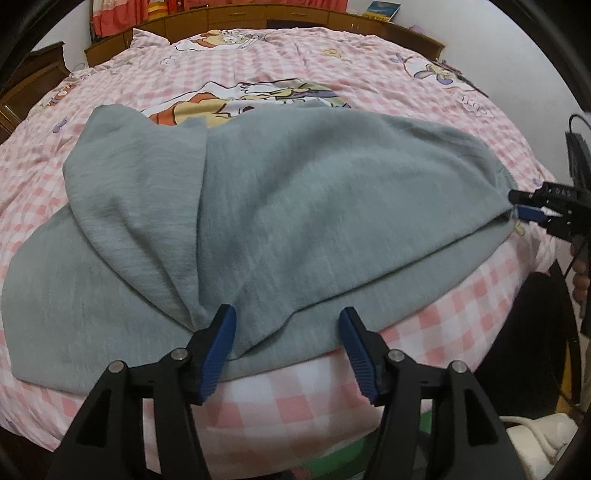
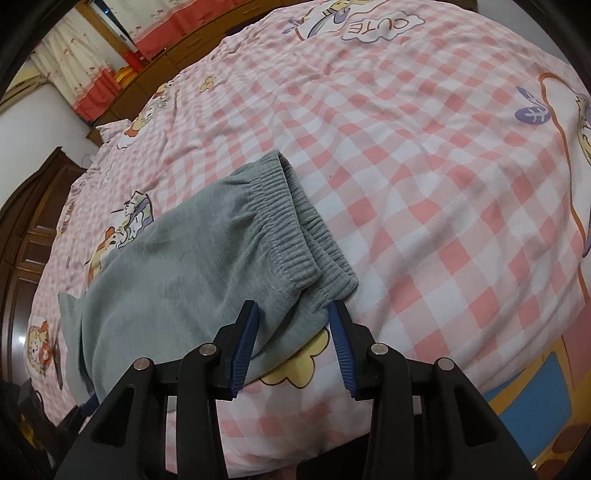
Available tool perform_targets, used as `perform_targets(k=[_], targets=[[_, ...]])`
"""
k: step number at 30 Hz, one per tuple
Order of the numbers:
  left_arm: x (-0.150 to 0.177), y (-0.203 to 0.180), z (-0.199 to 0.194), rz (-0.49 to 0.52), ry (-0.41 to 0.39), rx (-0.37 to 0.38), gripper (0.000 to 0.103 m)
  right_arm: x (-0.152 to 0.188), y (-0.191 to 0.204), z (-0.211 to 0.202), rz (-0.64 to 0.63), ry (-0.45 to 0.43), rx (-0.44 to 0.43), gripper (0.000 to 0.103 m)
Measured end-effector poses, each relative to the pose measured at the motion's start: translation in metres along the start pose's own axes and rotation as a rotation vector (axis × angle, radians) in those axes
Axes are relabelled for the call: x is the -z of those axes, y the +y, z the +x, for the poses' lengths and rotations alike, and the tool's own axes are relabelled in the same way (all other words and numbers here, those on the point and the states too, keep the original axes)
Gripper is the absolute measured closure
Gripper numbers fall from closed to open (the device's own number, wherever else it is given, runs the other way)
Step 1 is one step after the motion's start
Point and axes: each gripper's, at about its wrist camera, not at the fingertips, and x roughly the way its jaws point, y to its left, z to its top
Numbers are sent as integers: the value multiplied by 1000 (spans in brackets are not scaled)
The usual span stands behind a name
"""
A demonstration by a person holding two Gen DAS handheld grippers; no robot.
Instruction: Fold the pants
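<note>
Grey-green pants (image 1: 295, 206) lie folded over themselves on the pink checked bed cover (image 1: 369, 66), near the bed's front edge. My left gripper (image 1: 288, 317) stands open over the near folded edge. Cloth lies flat between its blue pads, and a bunched crease runs up to the left fingertip (image 1: 225, 321). The pants (image 2: 177, 280) end in the ribbed elastic waistband (image 2: 284, 221), layers stacked. My right gripper (image 2: 293, 308) is open at the waistband's near corner, with cloth lying between the pads. From the left wrist view the right gripper (image 1: 517, 205) sits at the pants' far right tip.
The bed cover (image 2: 424, 166) stretches wide beyond the pants. A wooden headboard (image 1: 258, 14) with a book (image 1: 382, 11) lines the far side. A dark wardrobe (image 2: 33, 229) stands to the left. A person's hand (image 1: 580, 280) holds the right gripper.
</note>
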Motion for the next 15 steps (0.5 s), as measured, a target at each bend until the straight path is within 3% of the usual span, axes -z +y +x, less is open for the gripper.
perform_targets(k=[3,4,6,9,12,14,15], targets=[[-1,2,-2,-5,-10,-17,42,-1,4,1,-16,-3,5,64],[-1,2,-2,-5,-15,-20,42,-1,4,0,-16,-12,-2,67],[-1,3,-3,11,-26,-47,42,-3,4,-3,-14,-29,-11,83],[-5,0,1,37,-21,-75,43,-6,3,-7,-18,-40,-31,84],[-9,-1,1,37,-36,-85,55,-4,4,-8,-27,-40,-33,87],[-10,-1,-2,37,-47,-57,80,-2,5,-8,-27,-31,-37,87],[-11,-1,-3,38,-48,-47,82,-1,5,-9,-29,-22,-40,87]])
